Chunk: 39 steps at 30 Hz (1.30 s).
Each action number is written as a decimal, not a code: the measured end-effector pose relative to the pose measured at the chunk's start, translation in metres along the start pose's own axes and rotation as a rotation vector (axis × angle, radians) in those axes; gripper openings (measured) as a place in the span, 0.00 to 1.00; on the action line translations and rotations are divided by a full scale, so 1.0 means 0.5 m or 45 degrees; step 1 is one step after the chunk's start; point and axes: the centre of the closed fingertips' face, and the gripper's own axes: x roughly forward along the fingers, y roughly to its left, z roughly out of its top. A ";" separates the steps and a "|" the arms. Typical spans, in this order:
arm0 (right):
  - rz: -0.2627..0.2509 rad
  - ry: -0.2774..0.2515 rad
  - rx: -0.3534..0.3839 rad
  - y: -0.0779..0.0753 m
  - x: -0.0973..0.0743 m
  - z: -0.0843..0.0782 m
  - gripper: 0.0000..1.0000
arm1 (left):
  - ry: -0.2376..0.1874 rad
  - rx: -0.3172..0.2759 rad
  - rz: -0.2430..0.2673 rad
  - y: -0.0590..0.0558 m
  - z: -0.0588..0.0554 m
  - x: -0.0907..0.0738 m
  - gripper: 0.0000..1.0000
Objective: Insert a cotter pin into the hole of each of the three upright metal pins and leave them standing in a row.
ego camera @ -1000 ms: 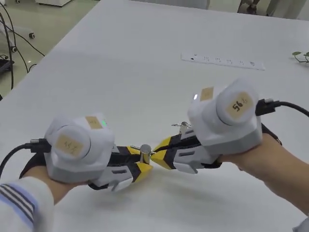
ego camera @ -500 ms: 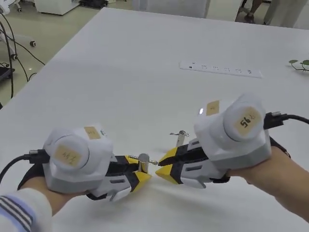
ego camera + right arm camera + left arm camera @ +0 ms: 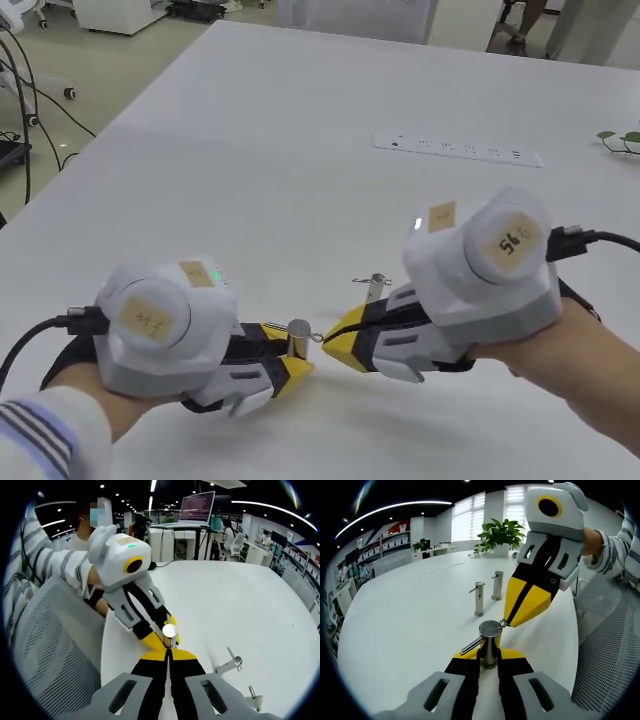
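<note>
White table (image 3: 300, 150), with me holding a two-jaw gripper in each hand low over its near edge. My left gripper (image 3: 489, 656) pinched the shaft of an upright steel pin (image 3: 490, 639) between its yellow-tipped jaws. My right gripper (image 3: 516, 614) faced it, jaws pressed together on the looped end of a cotter pin (image 3: 471, 645), with the tips right at the pin's head. The cotter pin's straight leg stuck out of the pin's far side, so I judged it was through the hole. Farther back on the table stood two other pins (image 3: 479, 599), near each other and well apart from the held one. Each showed a small crosspiece just under its head, which I took for a cotter pin already fitted. By my reckoning two of the three were done and the third was nearly seated. What remained was to let go and leave that pin standing in line with the others.
</note>
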 end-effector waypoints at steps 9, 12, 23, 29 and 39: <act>0.000 0.020 -0.010 0.001 0.010 0.000 0.03 | 0.000 -0.006 0.000 0.000 0.001 0.000 0.11; 0.000 0.024 -0.016 -0.001 0.010 0.001 0.03 | -0.001 -0.011 0.001 0.000 0.001 0.000 0.11; -0.019 0.023 -0.061 -0.004 -0.005 -0.006 0.09 | -0.004 -0.009 -0.002 -0.003 0.001 0.002 0.12; -0.035 0.009 -0.039 -0.008 -0.010 -0.012 0.11 | -0.006 0.042 0.001 -0.003 0.002 0.002 0.12; -0.033 -0.010 -0.032 -0.008 -0.004 -0.002 0.15 | -0.009 0.021 -0.020 -0.002 0.000 -0.004 0.12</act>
